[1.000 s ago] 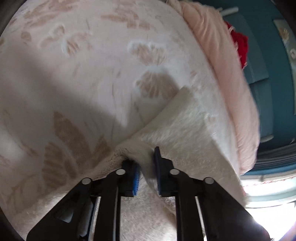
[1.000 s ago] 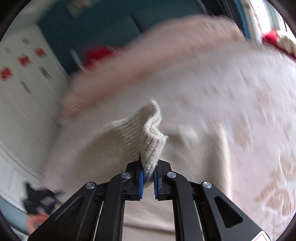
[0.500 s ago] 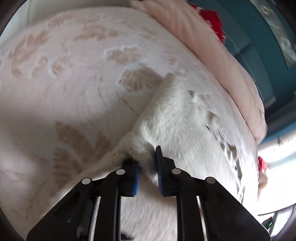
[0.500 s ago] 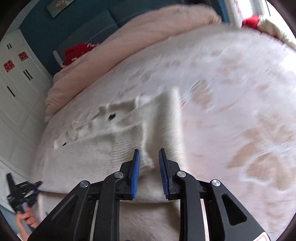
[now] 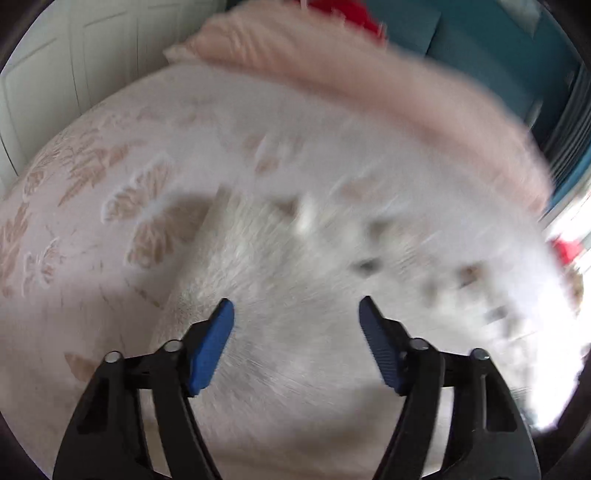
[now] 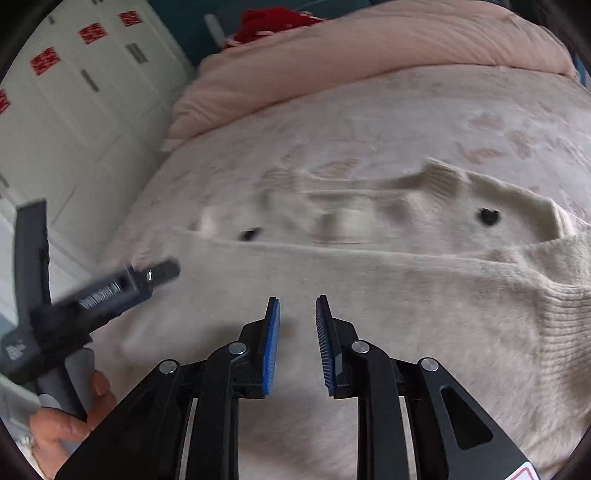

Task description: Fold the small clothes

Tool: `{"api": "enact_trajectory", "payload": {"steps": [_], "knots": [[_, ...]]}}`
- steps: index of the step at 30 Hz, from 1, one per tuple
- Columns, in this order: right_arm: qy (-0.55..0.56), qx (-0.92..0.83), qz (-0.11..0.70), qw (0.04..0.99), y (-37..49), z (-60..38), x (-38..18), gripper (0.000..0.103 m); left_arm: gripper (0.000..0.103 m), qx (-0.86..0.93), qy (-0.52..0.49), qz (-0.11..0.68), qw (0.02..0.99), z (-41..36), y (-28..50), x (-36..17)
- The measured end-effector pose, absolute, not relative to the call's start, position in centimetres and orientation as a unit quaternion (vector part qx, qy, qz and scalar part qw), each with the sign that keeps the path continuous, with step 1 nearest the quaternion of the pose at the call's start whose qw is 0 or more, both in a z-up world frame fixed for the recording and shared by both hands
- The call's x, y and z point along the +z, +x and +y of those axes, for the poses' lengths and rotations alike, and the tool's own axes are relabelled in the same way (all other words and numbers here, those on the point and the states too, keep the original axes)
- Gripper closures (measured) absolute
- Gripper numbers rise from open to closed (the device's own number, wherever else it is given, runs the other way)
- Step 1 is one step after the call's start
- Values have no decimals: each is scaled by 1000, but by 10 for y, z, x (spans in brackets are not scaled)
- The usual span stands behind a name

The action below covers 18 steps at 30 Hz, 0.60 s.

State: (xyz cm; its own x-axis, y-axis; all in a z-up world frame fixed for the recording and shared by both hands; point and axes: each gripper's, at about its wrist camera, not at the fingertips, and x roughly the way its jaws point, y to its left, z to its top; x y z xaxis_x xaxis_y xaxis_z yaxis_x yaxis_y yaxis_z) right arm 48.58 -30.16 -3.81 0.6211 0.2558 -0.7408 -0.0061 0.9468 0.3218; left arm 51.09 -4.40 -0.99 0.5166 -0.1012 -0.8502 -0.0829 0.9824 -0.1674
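Note:
A cream knitted sweater (image 6: pixel 369 280) with dark buttons lies spread flat on the bed, one part folded over across it. My right gripper (image 6: pixel 297 306) is open and empty, its jaws a little apart just above the sweater's near part. My left gripper (image 5: pixel 295 306) is wide open and empty over the same sweater (image 5: pixel 303 288); that view is blurred by motion. The left gripper also shows in the right wrist view (image 6: pixel 162 267), held by a hand at the sweater's left edge.
The bed cover (image 5: pixel 92 229) is pale pink with tan leaf and butterfly patterns. A rolled pink quilt (image 6: pixel 351 59) lies along the far side, a red item (image 6: pixel 269 18) behind it. White cupboard doors (image 6: pixel 74 92) stand to the left.
Both grippers have let go of the sweater and opened; the left one opened wide. The sweater now lies flat on the bed, and both grippers have pulled back over it.

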Motion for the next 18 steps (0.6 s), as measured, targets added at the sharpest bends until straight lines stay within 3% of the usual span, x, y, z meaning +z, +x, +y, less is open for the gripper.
{"api": "enact_trajectory", "payload": {"steps": [2,4,6,8,11,12,14,15,16,17,18], "knots": [[163,26,427,889,481,-345,-54,103,48,5,-86,497,863,-29,519,-33],[233,-14,405,884,457,-412,-66,103,55,-3,-104,473,875,-12,517,-35],[285,-12,388,876,434,-451,-66,103,55,-16,-102,470,877,-8,516,-36],[262,-37,386,884,417,-450,-49,103,55,-15,-90,464,881,-12,515,-36],[195,-26,377,905,392,-435,-38,92,52,-32,-133,453,881,-4,502,-32],[159,-50,415,895,393,-435,-53,96,51,-36,-144,452,880,-2,494,-28],[185,-34,404,895,369,-447,-49,97,48,-48,-159,455,875,11,475,-17],[194,-48,398,895,348,-451,-39,89,46,-56,-162,459,872,19,462,-13],[195,-67,396,895,329,-454,-33,73,44,-64,-161,464,869,28,450,-11],[197,-76,388,897,297,-457,-23,67,34,-60,-154,473,865,41,431,-8],[198,-72,381,900,271,-459,-21,56,30,-59,-155,479,862,53,415,-6]]}}
